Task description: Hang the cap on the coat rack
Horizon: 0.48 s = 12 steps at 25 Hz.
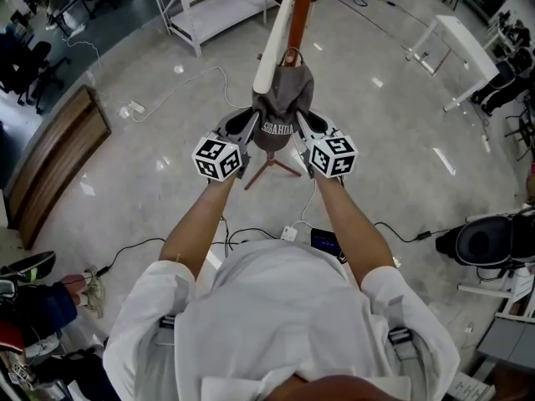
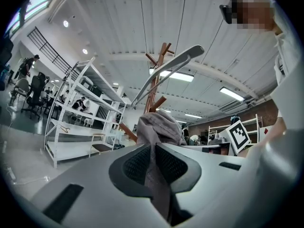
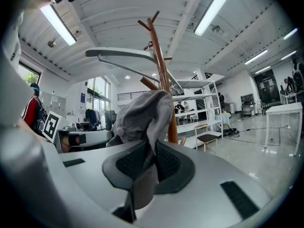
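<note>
Two grippers meet at a grey fabric cap [image 1: 282, 98] in the head view, one on each side. The cap hangs crumpled against the orange-brown wooden pole of the coat rack [image 1: 302, 7], its crown bunched and a band of pale lettering across its lower edge. The left gripper [image 1: 243, 124] bites its left edge and the right gripper [image 1: 304, 124] its right edge. A pale curved hanger [image 1: 273, 47] slants down the pole just above. Whether the cap already sits over a peg cannot be told from here.

In the left gripper view the cap [image 2: 159, 126] rises as a soft, wrinkled grey mound just past the jaws, in front of the coat rack [image 2: 154, 85]. The left gripper [image 2: 153, 161] has its jaws nearly together, the ribbed black pads pinching a fold of grey cloth that runs down between them. The hanger [image 2: 166, 72] arches across the pole above, and a white metal shelving unit [image 2: 71, 120] stands well behind to the left.

In the right gripper view the cap [image 3: 145, 112] shows its rounded crown with a small fabric button at the left side, the coat rack [image 3: 161, 63] standing right behind it. The right gripper [image 3: 148, 161] has its jaws drawn close and clamped on the cap's edge, with a stiffer brownish strip of it hanging down between the pads. The hanger [image 3: 128, 55] reaches out to the left of the pole overhead.
</note>
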Each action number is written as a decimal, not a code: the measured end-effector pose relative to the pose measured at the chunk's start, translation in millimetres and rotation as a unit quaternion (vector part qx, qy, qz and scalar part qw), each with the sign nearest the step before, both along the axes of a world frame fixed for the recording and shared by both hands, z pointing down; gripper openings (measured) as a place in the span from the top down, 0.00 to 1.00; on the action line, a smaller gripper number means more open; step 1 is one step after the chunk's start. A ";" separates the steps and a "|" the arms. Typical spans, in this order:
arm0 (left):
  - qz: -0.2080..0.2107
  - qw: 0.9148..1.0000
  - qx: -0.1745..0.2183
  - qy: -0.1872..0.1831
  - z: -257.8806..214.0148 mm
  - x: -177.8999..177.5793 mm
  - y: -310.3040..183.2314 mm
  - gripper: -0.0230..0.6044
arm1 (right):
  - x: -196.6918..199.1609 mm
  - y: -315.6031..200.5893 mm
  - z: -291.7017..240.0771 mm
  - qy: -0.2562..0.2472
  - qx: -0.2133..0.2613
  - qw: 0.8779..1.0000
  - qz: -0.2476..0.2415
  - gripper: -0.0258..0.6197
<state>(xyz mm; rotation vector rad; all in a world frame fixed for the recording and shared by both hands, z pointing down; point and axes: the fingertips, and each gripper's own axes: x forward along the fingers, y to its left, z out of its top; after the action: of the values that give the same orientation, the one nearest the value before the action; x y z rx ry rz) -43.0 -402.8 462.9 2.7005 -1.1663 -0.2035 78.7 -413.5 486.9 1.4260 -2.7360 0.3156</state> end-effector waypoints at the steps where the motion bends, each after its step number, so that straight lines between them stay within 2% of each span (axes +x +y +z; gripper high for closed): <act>1: -0.001 1.000 -0.004 0.001 1.8 0.5 -1.4 0.89 | 0.7 -1.4 2.4 0.003 -0.003 1.000 0.000 0.88; 6: 0.004 1.000 -0.019 -0.005 15.7 6.5 -3.1 0.89 | 5.6 -8.1 18.4 0.013 -0.013 1.000 0.004 0.88; 12: 0.002 0.999 -0.036 -0.028 30.3 11.5 -11.0 0.88 | 10.4 -16.9 29.8 0.000 -0.033 0.999 0.021 0.88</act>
<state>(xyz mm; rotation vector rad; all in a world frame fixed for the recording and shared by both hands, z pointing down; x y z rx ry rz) -31.5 -413.8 493.2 2.6625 -1.1606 -0.0834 89.1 -430.4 516.7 1.4685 -2.6722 0.4048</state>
